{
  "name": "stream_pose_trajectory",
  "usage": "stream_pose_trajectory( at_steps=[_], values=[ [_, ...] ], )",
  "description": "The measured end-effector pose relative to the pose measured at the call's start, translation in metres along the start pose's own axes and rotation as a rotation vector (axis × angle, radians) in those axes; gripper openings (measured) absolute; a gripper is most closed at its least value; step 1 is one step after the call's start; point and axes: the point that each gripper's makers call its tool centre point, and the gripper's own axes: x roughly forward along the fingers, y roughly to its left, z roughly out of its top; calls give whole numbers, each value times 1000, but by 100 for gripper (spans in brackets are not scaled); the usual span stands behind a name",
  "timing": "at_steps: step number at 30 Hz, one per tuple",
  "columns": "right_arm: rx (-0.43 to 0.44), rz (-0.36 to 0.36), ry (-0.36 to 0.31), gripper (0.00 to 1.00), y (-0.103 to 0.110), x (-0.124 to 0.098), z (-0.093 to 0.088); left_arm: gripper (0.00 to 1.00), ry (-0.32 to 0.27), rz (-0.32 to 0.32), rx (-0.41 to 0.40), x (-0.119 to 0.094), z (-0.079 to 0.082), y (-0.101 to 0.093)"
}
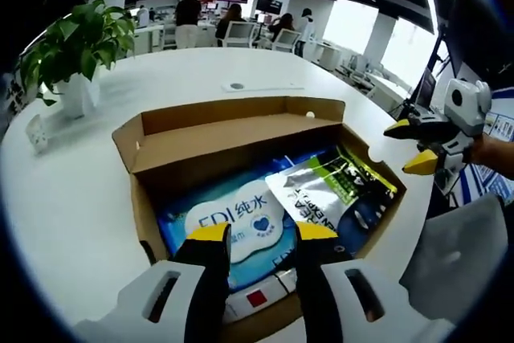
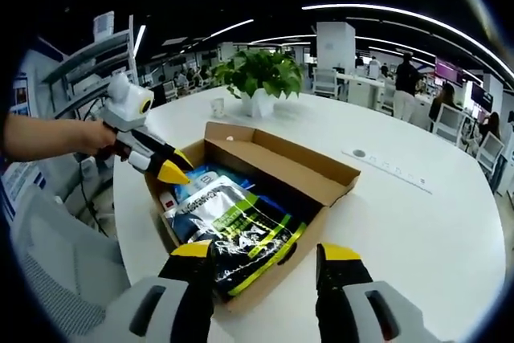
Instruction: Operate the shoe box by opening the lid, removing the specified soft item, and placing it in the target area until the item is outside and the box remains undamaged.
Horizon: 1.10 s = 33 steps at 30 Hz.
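Observation:
The cardboard shoe box [image 1: 148, 222] [image 2: 265, 283] lies open on the white table, its lid [image 1: 233, 136] [image 2: 281, 158] folded back. Inside lie a blue wipes pack with a white label [image 1: 233, 218] [image 2: 191, 183] and a silver, green and black soft pouch [image 1: 321, 186] [image 2: 233, 226]. My left gripper [image 1: 263, 232] [image 2: 169, 165] is open, hovering over the wipes pack at the box's near end. My right gripper [image 2: 265, 251] [image 1: 409, 146] is open too, holding nothing, just outside the box's wall beside the pouch.
A potted plant in a white pot [image 1: 80, 58] [image 2: 259, 78] stands on the table [image 1: 72, 198] [image 2: 418, 230] beyond the box. A grey chair [image 1: 458, 263] [image 2: 48, 255] sits off the table's edge. Several people and desks fill the office behind.

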Motion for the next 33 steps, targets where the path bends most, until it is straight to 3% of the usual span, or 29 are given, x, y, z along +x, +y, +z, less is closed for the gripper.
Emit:
stream_pose_trajectory(
  at_steps=[16,33],
  values=[
    [-3,32,-17,62,18,-8,-11,32,19,-99,-64,20,-10,-16],
    [20,22,-38,62,21,-13,-16,26,52,-149,-86,32,-10,-31]
  ],
)
